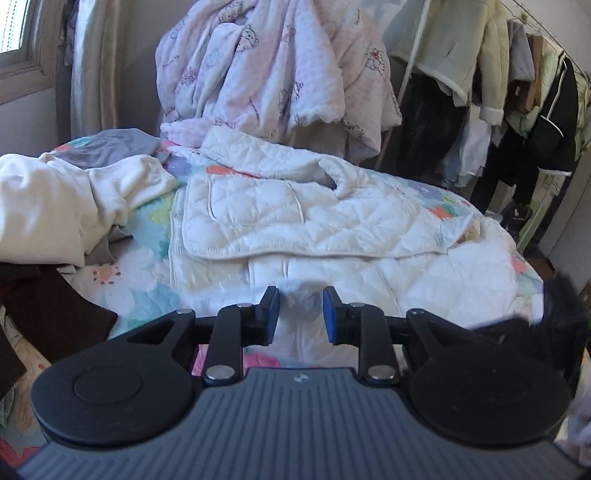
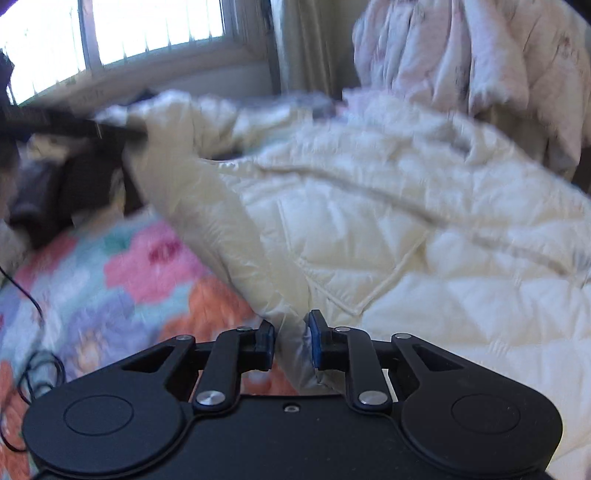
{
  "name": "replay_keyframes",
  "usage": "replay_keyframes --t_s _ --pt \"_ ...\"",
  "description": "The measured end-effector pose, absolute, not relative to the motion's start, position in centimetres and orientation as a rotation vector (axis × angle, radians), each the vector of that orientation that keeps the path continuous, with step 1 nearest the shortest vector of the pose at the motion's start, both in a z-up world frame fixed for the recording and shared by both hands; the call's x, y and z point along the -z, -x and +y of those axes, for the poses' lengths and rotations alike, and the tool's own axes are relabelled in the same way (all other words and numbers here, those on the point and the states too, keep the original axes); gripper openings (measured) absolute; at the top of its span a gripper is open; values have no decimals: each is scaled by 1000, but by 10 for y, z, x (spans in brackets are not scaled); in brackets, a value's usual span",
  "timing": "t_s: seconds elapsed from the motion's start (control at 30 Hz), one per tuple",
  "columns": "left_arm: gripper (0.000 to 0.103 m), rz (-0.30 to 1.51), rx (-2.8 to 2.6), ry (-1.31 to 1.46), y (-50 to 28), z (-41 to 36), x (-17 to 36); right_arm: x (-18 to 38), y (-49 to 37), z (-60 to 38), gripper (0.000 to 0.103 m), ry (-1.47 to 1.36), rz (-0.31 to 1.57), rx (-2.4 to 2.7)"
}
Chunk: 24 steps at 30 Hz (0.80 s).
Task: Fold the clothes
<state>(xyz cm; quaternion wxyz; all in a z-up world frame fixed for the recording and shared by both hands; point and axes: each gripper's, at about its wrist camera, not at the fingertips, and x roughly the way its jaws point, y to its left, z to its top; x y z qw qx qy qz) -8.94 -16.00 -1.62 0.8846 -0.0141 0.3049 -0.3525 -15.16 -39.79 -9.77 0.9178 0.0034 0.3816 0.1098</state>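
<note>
Clothes rack (image 1: 517, 92) left view; window (image 2: 147, 26) right.

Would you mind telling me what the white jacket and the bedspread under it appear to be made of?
The white jacket looks like thin, slightly shiny synthetic shell over soft padding: stitched diamond quilting puffs between the seams, and its sleeve crumples glossily between the jaws of the right gripper. The bedspread looks like matte, soft woven or fleecy fabric printed with pastel flowers; blur leaves the weave unclear.
</note>
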Motion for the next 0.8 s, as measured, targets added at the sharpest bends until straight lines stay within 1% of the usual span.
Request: replay_keyframes --t_s 0.03,0.1,0.23,0.27,0.3,0.47,0.57,0.7,0.73,0.77,0.8 --pt "28 635 729 41 87 -160 14 102 153 -396 23 -4 796 -227" --pt "38 659 751 70 77 -162 15 104 158 -392 23 15 804 -240" --pt "43 714 762 15 53 -184 27 109 167 -390 24 82 826 -278" --pt "49 732 772 -14 46 -191 32 110 171 -393 24 92 823 -291" --pt "52 751 782 -43 39 -198 38 110 173 -397 25 90 823 -307" --pt "54 951 790 -24 -1 -219 85 115 176 -419 25 10 855 -363" --pt "54 1053 755 12 -16 -222 116 114 173 -424 28 -12 866 -380" --pt "56 1023 780 -30 -5 -225 125 104 175 -429 30 -42 866 -387" --pt "54 1006 807 -80 1 -228 123 99 175 -433 33 -62 874 -390" --pt "43 988 832 -130 7 -230 121 93 174 -440 36 -94 887 -385" --pt "13 975 844 -147 12 -231 119 86 174 -450 42 -131 897 -366"
